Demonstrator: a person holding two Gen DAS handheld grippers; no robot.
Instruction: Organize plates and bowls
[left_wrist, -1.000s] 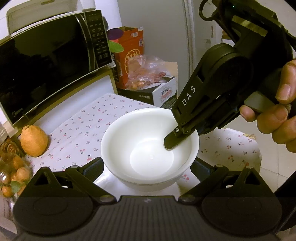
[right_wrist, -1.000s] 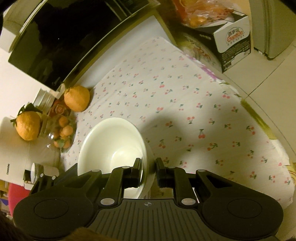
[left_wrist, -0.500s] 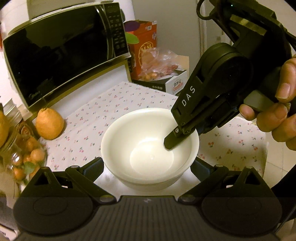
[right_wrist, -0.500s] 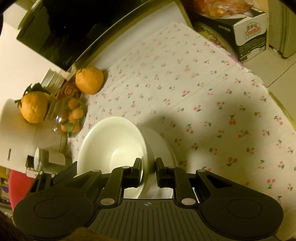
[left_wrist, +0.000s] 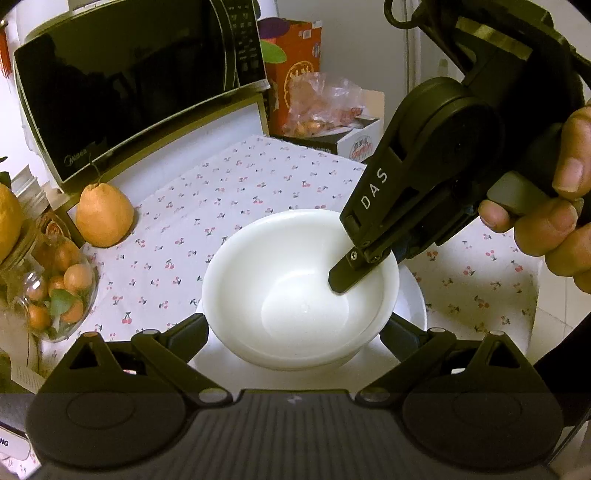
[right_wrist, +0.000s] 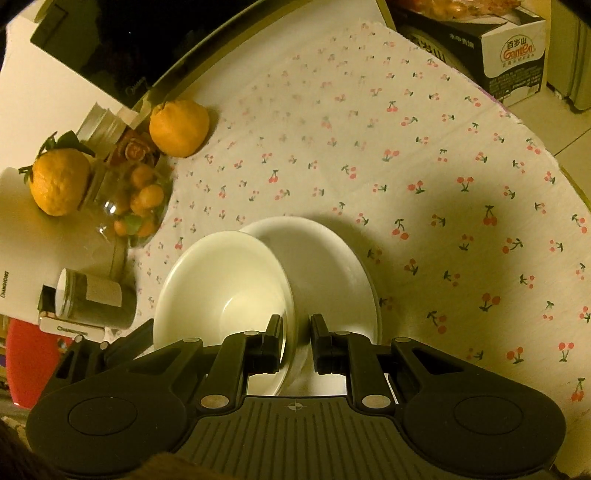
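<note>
Fingers of the right gripper (right_wrist: 294, 345) pinch the white bowl (left_wrist: 301, 291) by its rim at about three o'clock, one pad inside, one outside. Left gripper (left_wrist: 293, 334) fingers stand spread on either side of the bowl, not pressing it. Under the bowl lies a white plate (right_wrist: 332, 266) on the cherry-print cloth (left_wrist: 229, 184). At ten o'clock sits an orange fruit (left_wrist: 104, 216) beside the microwave (left_wrist: 136, 85). Likely step: seating the bowl on the plate; next calls for a level set-down before letting go.
</note>
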